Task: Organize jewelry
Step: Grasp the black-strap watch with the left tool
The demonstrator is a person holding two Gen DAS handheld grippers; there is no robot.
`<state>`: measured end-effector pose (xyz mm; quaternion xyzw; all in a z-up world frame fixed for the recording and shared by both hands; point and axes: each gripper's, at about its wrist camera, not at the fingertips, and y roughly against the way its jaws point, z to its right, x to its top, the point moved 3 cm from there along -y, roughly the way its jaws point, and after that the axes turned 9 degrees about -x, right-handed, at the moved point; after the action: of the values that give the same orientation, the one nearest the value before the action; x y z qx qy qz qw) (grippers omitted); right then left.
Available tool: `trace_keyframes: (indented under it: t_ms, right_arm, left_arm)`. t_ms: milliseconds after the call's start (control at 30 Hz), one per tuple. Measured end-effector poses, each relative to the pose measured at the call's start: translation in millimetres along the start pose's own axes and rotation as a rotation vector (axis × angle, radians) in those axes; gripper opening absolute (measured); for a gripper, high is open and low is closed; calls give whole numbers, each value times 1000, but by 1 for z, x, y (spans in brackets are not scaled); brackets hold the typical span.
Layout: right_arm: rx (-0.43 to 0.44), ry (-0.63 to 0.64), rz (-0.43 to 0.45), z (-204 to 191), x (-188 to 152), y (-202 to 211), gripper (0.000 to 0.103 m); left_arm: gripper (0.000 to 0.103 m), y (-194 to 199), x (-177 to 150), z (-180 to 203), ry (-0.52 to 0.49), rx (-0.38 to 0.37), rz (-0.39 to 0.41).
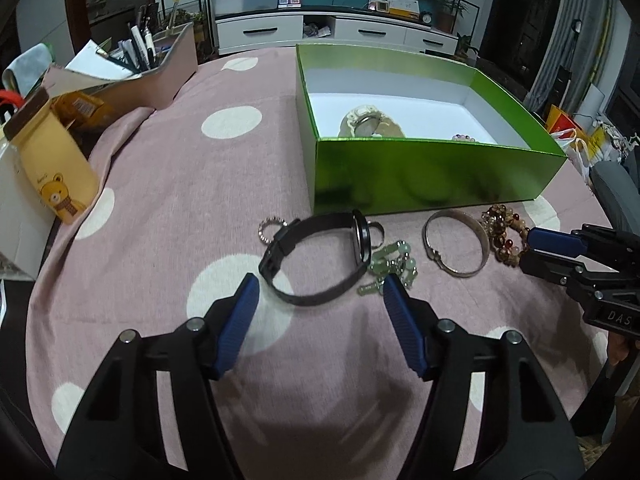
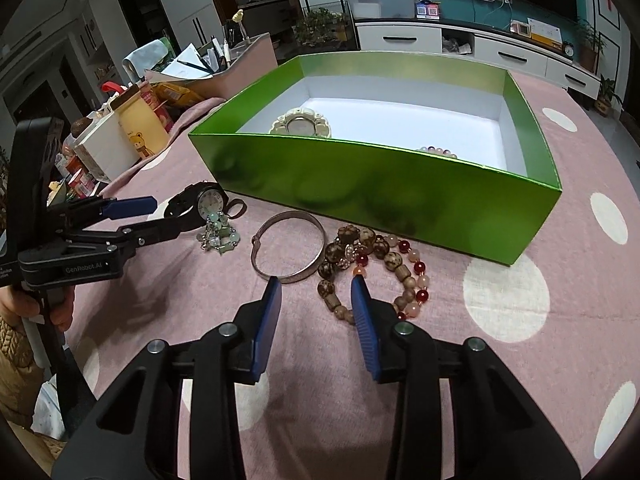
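Note:
On the pink dotted cloth lies a black watch [image 1: 320, 222], and my left gripper [image 1: 322, 284] stands open with the strap's near loop between its fingertips, no pad touching it. Beside the watch lie a jade-green bracelet [image 1: 394, 266], a silver bangle [image 2: 288, 216] and brown and red bead bracelets [image 2: 368, 240]. My right gripper [image 2: 316, 282] is open. The bangle's near edge and a few beads lie between its tips. Behind them stands the green box [image 2: 360, 184], which holds a cream watch [image 2: 300, 124] and a pale bead bracelet [image 2: 438, 152].
A small beaded ring [image 1: 272, 226] lies left of the black watch. At the table's left stand a yellow bear bottle [image 1: 52, 168], a white box and a pink holder with pens [image 1: 160, 64]. A hand [image 2: 24, 308] grips the left tool's handle.

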<state>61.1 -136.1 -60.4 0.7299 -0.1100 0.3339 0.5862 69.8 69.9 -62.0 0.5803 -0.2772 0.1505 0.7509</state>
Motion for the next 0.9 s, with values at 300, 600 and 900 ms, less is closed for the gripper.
trace_keyframes:
  t_ms: [300, 600, 900]
  right_arm:
    - [-12, -15, -10, 3, 1, -1, 38]
    - [-17, -33, -18, 7, 0, -2, 38]
    - [-18, -52, -20, 11, -1, -1, 38]
  left_arm:
    - [61, -13, 8, -1, -51, -28, -33]
    - [45, -12, 7, 0, -120, -51, -79]
    - [42, -15, 10, 12, -190, -65, -108]
